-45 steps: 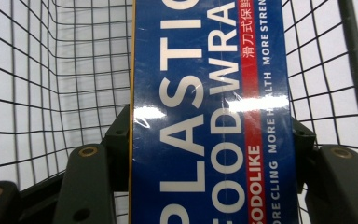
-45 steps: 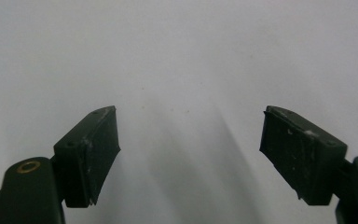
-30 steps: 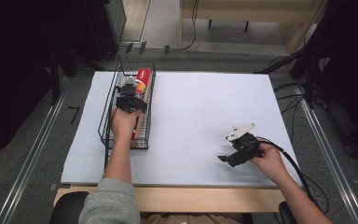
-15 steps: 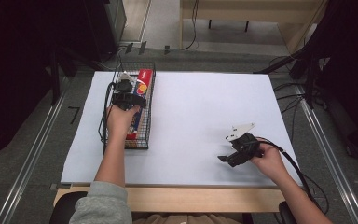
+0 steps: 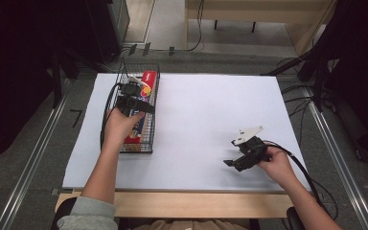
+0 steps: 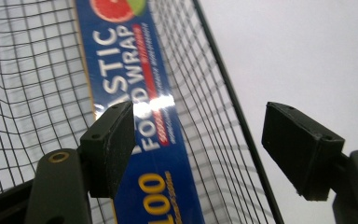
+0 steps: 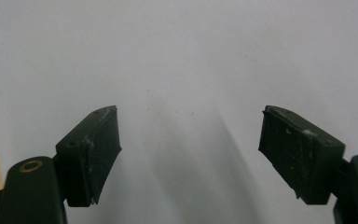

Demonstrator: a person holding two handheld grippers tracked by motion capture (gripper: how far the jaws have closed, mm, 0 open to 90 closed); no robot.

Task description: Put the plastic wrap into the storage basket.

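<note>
left claw (image 6: 198, 149) over wire basket (image 5: 151, 111) at worktop (image 5: 211, 120) left, jaws apart, straddling basket's side wall, nothing held. plastic food wrap box (image 6: 140, 93) lies inside basket. right claw (image 7: 189, 154) jaws apart, empty, low over bare white worktop.

White table (image 5: 206, 120); wire basket (image 5: 149, 125) at left.

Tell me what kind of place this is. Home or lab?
Likely a lab recording setup, not a home: a white-covered table with metal rails on the floor, loose cables beyond it, and a cabled handheld left gripper over a wire basket.
</note>
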